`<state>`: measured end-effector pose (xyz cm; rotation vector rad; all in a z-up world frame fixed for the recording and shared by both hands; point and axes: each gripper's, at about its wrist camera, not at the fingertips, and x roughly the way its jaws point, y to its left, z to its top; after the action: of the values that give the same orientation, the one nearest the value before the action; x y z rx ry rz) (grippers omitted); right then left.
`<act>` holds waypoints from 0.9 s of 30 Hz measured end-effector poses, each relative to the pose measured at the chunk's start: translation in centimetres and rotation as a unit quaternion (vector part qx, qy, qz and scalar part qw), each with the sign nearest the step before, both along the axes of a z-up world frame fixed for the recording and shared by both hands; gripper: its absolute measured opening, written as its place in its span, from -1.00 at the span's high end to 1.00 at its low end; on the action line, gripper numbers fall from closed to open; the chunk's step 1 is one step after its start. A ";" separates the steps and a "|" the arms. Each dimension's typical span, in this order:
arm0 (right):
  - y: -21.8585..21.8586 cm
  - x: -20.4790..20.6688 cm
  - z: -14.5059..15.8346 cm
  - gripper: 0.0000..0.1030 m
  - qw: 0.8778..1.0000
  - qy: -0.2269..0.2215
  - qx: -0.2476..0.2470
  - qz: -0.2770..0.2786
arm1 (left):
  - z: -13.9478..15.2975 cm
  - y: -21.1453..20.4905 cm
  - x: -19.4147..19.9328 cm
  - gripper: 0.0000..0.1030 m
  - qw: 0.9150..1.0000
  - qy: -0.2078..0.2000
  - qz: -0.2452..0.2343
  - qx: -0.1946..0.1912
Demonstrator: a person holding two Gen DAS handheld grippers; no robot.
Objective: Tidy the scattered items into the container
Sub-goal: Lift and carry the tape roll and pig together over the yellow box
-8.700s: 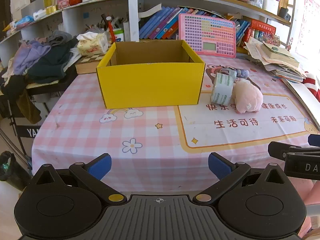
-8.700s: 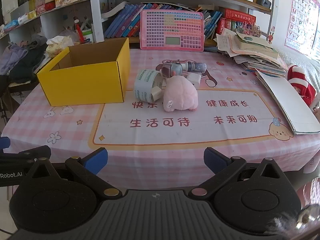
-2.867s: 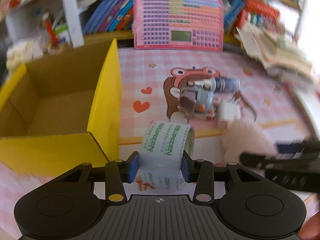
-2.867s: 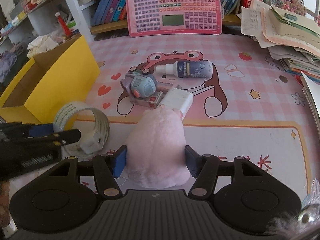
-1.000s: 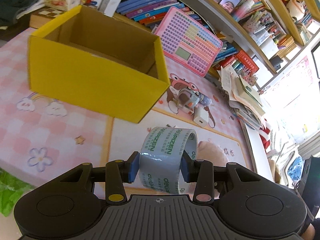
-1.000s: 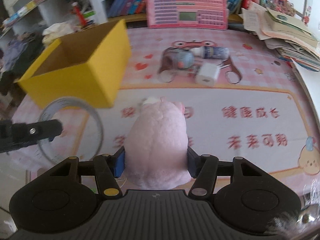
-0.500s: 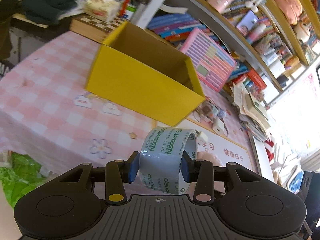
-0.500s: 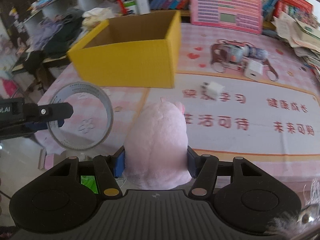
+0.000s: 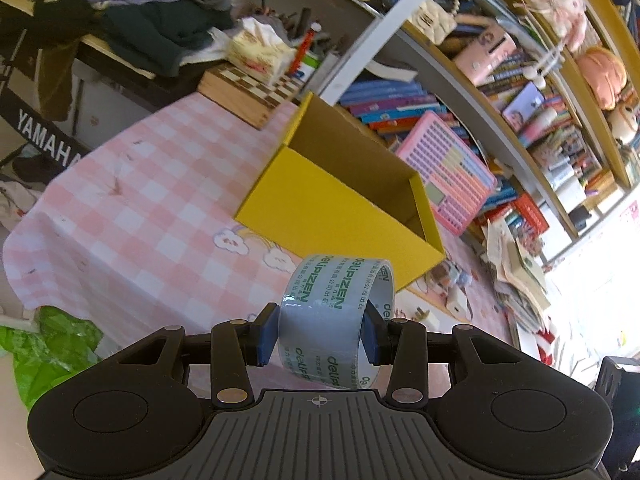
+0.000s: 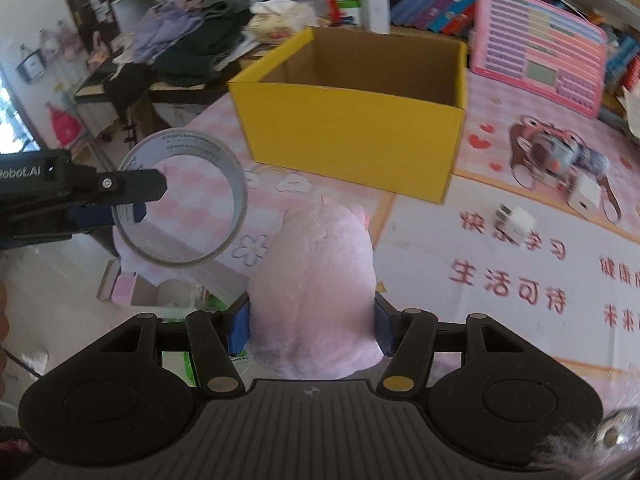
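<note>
Tape roll [image 9: 336, 316] is on the left, squeezed between the blue pads of the left gripper [image 9: 318, 334]. Its fingers [image 9: 267, 334] press on the two flat sides, so the roll cannot slip out, and it hangs in the air near the front edge of the table [image 9: 152, 216]. Next comes the pink plush toy [image 10: 316, 280]. The right gripper [image 10: 310, 330] hugs it around its soft middle, with fingers [image 10: 239, 330] pushed into the fluff, up off the table too. Ahead of both sits the yellow box [image 10: 352, 128], open on top, so things can drop in from above. To the right, a white charger [image 10: 585, 196], a small white cube [image 10: 516, 220] and a blue toy [image 10: 558, 156] lie on the table. I think they go in later.
</note>
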<state>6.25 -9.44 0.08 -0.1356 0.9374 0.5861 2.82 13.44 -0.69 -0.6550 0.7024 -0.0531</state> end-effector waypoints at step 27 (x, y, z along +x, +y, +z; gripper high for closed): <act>0.5 8.0 7.2 -0.10 0.996 -0.085 0.004 0.035 | 7.5 0.5 9.7 0.21 0.994 -0.086 -0.036 0.053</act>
<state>14.22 -8.97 7.28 -0.2081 0.7676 0.6340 12.48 13.99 6.86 -0.5161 0.5581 -0.1360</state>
